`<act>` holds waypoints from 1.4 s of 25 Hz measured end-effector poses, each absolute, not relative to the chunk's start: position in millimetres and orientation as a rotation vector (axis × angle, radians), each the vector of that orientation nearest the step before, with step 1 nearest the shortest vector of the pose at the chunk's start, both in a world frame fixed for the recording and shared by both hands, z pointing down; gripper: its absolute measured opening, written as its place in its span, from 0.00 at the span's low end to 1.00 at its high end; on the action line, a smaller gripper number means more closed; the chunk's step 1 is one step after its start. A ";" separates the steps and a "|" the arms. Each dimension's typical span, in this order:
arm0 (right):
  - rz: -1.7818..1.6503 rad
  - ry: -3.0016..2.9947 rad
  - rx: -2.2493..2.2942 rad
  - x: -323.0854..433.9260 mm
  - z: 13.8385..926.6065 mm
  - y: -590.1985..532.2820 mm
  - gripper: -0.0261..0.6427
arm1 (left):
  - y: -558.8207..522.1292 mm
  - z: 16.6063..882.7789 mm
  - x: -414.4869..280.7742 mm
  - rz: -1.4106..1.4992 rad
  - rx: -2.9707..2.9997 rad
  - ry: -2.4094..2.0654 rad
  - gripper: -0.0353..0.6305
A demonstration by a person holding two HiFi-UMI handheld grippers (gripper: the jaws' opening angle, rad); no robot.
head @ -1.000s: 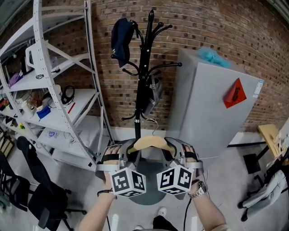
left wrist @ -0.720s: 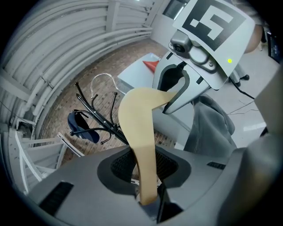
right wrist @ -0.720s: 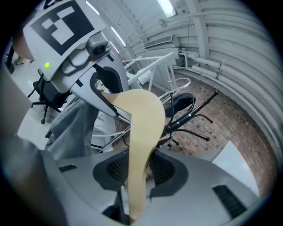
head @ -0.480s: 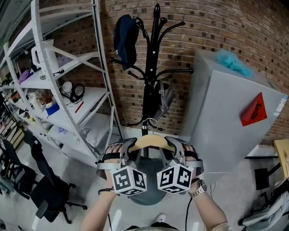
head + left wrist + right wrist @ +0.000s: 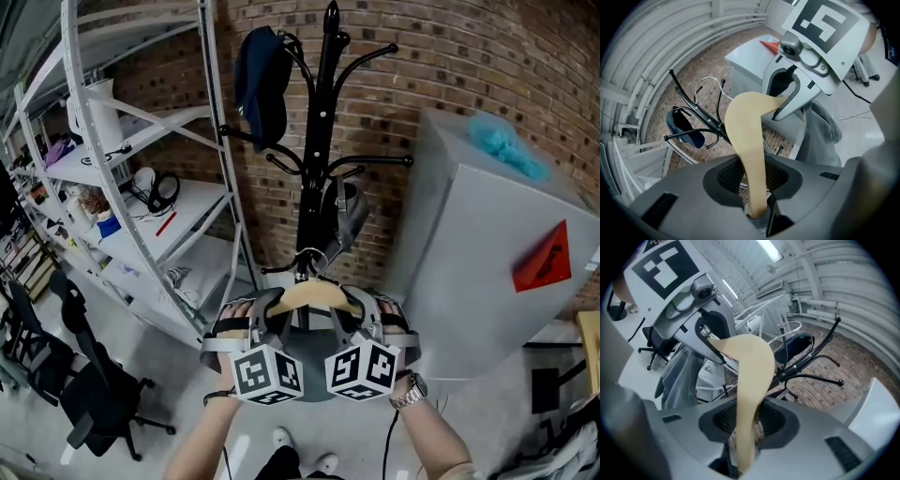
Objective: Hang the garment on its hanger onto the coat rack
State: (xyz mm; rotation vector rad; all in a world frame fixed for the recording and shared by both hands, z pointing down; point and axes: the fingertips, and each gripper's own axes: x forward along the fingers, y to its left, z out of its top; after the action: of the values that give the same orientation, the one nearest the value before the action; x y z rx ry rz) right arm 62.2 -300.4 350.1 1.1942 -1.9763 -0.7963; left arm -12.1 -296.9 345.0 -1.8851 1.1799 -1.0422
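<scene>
A pale wooden hanger (image 5: 309, 295) is held level in front of me, one end in each gripper. My left gripper (image 5: 255, 323) is shut on its left arm (image 5: 752, 154), and my right gripper (image 5: 367, 322) is shut on its right arm (image 5: 750, 380). A grey garment (image 5: 820, 126) droops from the hanger, also seen in the right gripper view as grey cloth (image 5: 677, 376). The hanger's wire hook (image 5: 314, 255) stands just before the pole of the black coat rack (image 5: 319, 141), below its curved arms.
A dark blue cap (image 5: 261, 84) hangs on an upper arm of the rack, a grey item (image 5: 347, 220) on a lower one. White metal shelving (image 5: 141, 187) stands at left, a grey cabinet (image 5: 487, 253) at right, black office chairs (image 5: 94, 412) at lower left.
The rack has come nearer and now rises straight behind the hanger's hook. The cabinet has slid to the right of the view. Both grippers keep the same hold on the hanger.
</scene>
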 end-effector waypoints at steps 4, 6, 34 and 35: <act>-0.746 -1.958 1.206 64.0 359.7 -327.7 0.21 | -326.5 353.3 -10.6 -1.039 -1.902 1.155 0.20; -0.725 -1.943 1.221 65.2 365.0 -341.0 0.21 | -341.2 358.4 -9.4 -1.034 -1.915 1.140 0.20; -0.591 -1.859 1.258 68.4 393.1 -471.8 0.21 | -475.4 386.5 -6.0 -1.025 -2.012 1.009 0.20; -0.593 -1.867 1.245 66.5 394.9 -474.6 0.21 | -477.4 388.3 -8.0 -1.036 -2.010 1.020 0.20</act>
State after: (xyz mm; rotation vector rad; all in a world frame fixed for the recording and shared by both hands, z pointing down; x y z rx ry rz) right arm 66.5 -474.6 394.9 1.2454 -1.8669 -0.5931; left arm -8.0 -477.4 388.3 -2.0101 1.0199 -1.0363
